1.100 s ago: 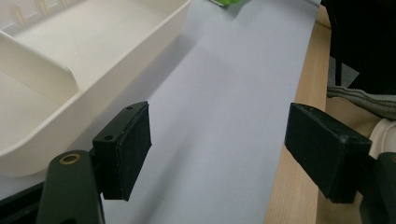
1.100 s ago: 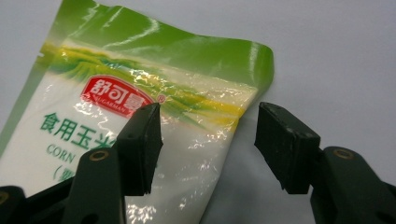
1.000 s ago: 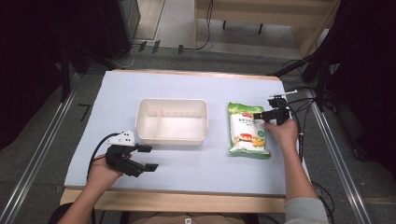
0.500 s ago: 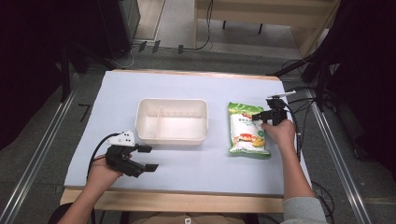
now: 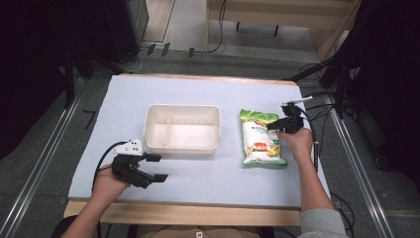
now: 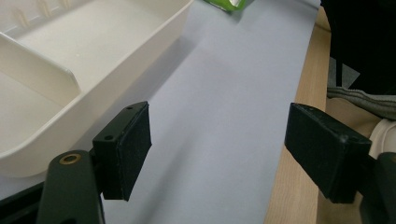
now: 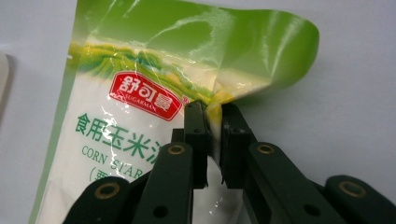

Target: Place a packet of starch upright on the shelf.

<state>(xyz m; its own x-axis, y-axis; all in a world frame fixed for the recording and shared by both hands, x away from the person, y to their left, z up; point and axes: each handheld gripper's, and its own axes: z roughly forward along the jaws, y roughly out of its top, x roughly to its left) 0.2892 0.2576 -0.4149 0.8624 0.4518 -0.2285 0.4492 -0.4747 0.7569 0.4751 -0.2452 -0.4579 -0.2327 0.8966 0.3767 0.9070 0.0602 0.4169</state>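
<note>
Grasp step: right gripper [image 7: 213, 135] fingers pinching edge of starch bag [image 5: 261, 138], lying on desk [image 5: 213, 89] at 3 o'clock of tray [image 5: 182, 128]. Left gripper [image 5: 148, 167] fingers spread, idle at 7 o'clock. Next, likely: lift bag, carry toward tray.

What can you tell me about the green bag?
The bag is a shiny plastic pouch, green at the top and along its edges, white in the middle, with a red label, Chinese writing and the English words CORN STAR on it. It looks full of white powder. It lies flat on the table, to the right of the tray and apart from it. The right gripper is shut on a fold of its film near the top, puckering that corner up.
</note>
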